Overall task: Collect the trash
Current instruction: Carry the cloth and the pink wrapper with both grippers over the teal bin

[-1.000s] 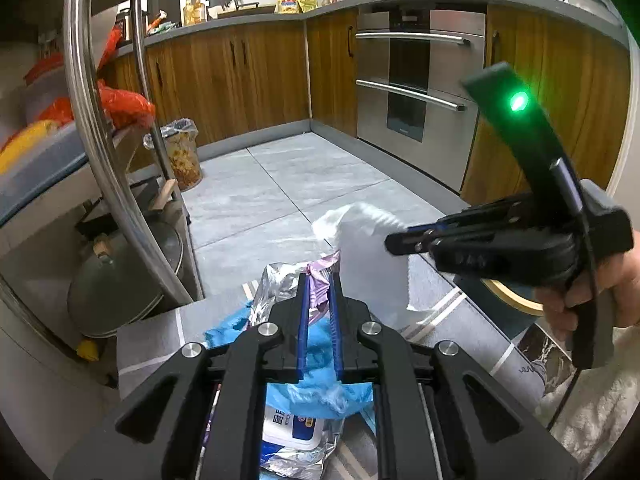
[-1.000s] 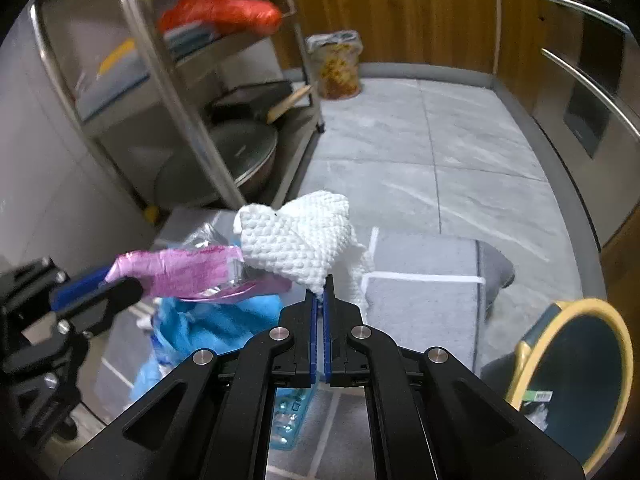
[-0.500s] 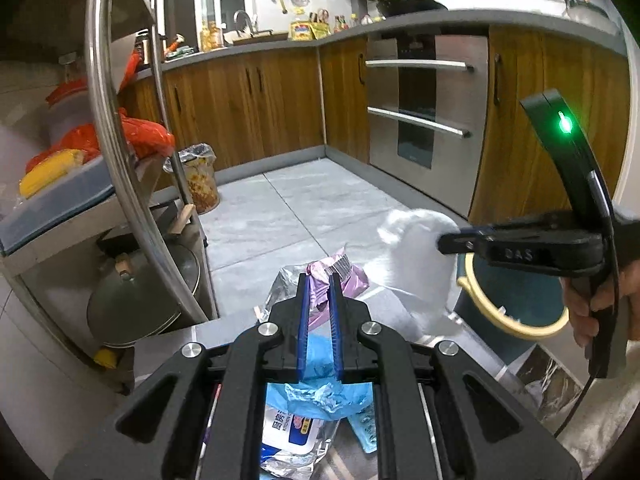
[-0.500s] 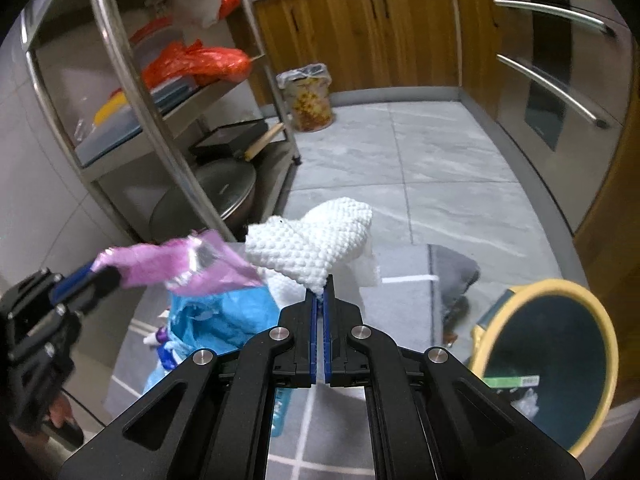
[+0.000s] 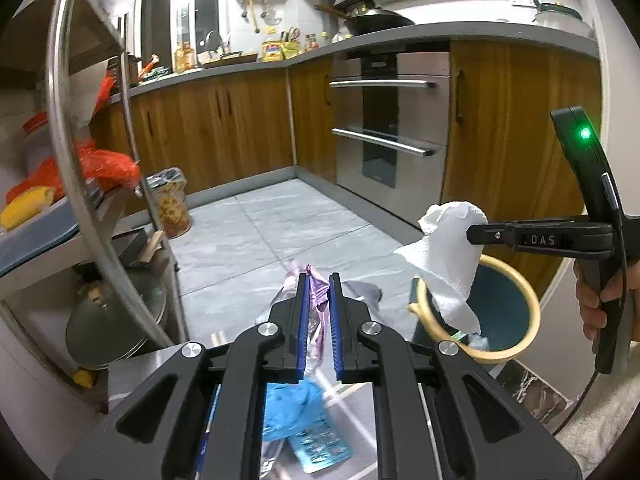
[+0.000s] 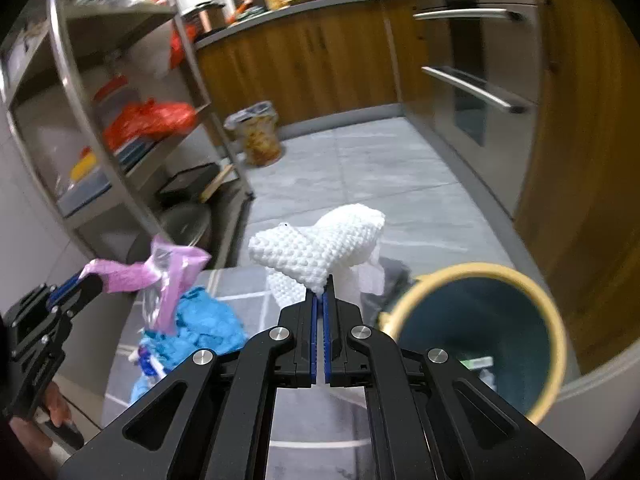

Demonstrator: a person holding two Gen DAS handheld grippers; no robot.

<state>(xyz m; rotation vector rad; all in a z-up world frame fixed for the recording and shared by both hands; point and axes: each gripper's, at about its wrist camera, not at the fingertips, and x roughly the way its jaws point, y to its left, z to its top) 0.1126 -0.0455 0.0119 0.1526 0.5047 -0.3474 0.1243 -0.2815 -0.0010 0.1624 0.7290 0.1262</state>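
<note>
Right gripper (image 6: pixel 320 308): jaws pinch a crumpled, dimpled white paper towel (image 6: pixel 316 248), held above the round yellow-rimmed bin (image 6: pixel 476 280).
Left gripper (image 5: pixel 318 300): jaws clamp a crinkled pink foil wrapper (image 5: pixel 316 284).

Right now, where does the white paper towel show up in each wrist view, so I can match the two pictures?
Left wrist view: the paper towel hangs at right of centre, pinched by the right claw, above the bin's near rim.
Right wrist view: the paper towel sits at centre, just above the claw tips.
Shared landmark: the yellow-rimmed bin, to the right of the towel in both views.
</note>
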